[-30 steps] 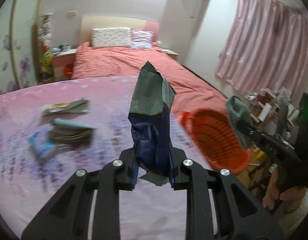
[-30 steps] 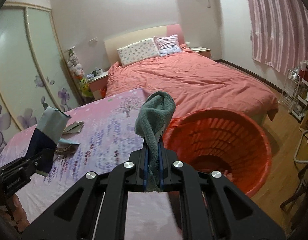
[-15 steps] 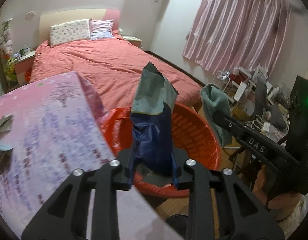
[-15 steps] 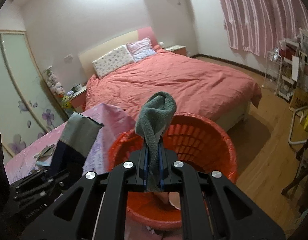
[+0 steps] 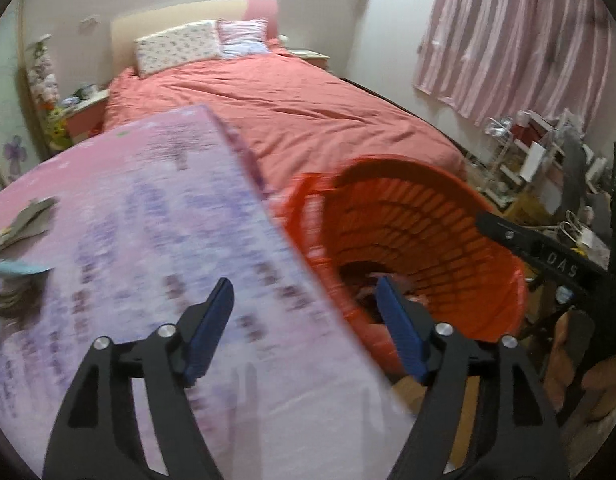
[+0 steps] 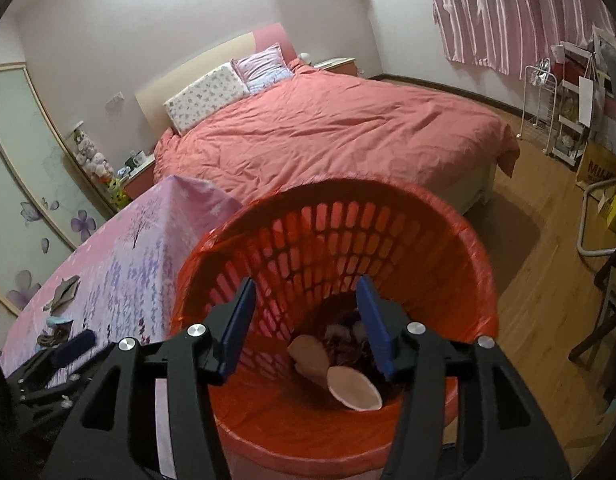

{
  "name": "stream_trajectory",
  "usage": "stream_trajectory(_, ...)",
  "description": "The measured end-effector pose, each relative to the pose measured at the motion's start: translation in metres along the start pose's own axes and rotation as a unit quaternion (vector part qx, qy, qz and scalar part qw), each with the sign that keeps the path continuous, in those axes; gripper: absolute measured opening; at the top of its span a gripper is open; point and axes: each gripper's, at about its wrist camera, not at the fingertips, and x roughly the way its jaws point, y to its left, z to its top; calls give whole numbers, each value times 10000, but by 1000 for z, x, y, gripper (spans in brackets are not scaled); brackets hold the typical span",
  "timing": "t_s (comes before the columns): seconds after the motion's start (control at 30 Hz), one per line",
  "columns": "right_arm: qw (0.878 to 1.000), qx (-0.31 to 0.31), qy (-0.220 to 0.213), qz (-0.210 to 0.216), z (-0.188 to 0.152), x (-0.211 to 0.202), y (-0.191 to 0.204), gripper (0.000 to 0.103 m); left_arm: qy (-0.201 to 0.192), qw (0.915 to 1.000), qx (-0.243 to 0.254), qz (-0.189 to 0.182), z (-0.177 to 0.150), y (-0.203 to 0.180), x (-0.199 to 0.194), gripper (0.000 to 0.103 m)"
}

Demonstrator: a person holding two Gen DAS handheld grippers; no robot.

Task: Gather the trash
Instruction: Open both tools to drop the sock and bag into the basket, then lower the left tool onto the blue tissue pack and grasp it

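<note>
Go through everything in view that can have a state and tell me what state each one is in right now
left tongs: open, empty, jaws just opened
right tongs: open, empty over the basket, jaws just opened
orange basket: upright, lined with a bag, trash at the bottom
wrappers: lying on the table, not collected
curtains: drawn

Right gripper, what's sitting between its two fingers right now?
Nothing is held; the right gripper has just been opening. The right wrist view shows only the red basket and trash beyond the gap.
</note>
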Motion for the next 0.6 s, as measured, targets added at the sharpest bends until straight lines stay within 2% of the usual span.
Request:
stream_trajectory(0.13,9998,-149,125,88,-8,1,17,53,-198,9977,-270,588,-15,55,-31,79)
stream_trajectory(0.23,9990,-320,228,211,-16,1,36,53,-323,9918,-590,1091,-28,104,-54,80)
stream_trajectory(0.3,9980,-482,290,294,-23,1,53,56,-376,9853,-828,1443,-37,137,-69,81)
stream_trajectory(0.43,9956,-723,387,446,-35,2,81,59,-328,9660,-1430,2130,-54,208,-88,82)
stream_trajectory(0.5,9943,-821,447,518,-40,4,95,59,-227,9585,-1706,2274,-60,236,-87,82)
stream_trajectory(0.6,9918,-994,534,606,-48,6,115,59,-76,9551,-1895,2275,-61,256,-80,82)
